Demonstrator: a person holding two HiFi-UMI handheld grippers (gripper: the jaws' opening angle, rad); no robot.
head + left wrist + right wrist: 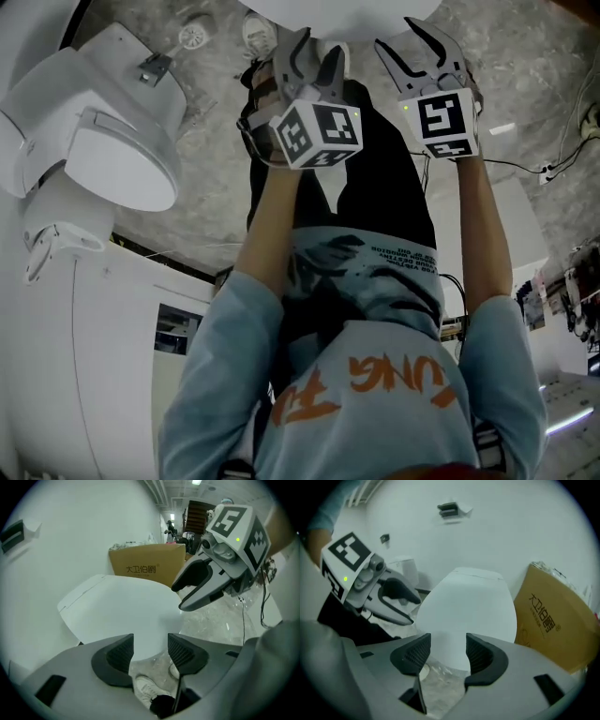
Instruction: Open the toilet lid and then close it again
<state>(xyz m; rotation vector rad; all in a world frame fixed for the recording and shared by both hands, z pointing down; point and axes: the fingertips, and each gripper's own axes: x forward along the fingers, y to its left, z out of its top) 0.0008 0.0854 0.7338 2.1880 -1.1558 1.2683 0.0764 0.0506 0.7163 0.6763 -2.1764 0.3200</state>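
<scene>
Lid: I see the lid lying down flat on the toilet, its front edge just ahead of both tools; I judge opening not yet begun.
Left gripper: the left gripper has its fingers moderately apart, with nothing between the pads; the lid edge shows past the gap.
Right gripper: the right gripper stands a little wider and is also empty, aimed at the same edge.
Risk, slip: the lid looks smooth and glossy, so pads that catch only the lip could slide off and let it drop with a bang.
Risk, clash: the two tools sit close side by side, so if both go for the rim they could knock together.
Risk, box: a box stands just beside the toilet; a wide swing might hit it.
Head view only: my arms, both marker cubes, a second white fixture; the lid is only a sliver at the top.
Gripper views only: the whole lid top and the pads.
</scene>
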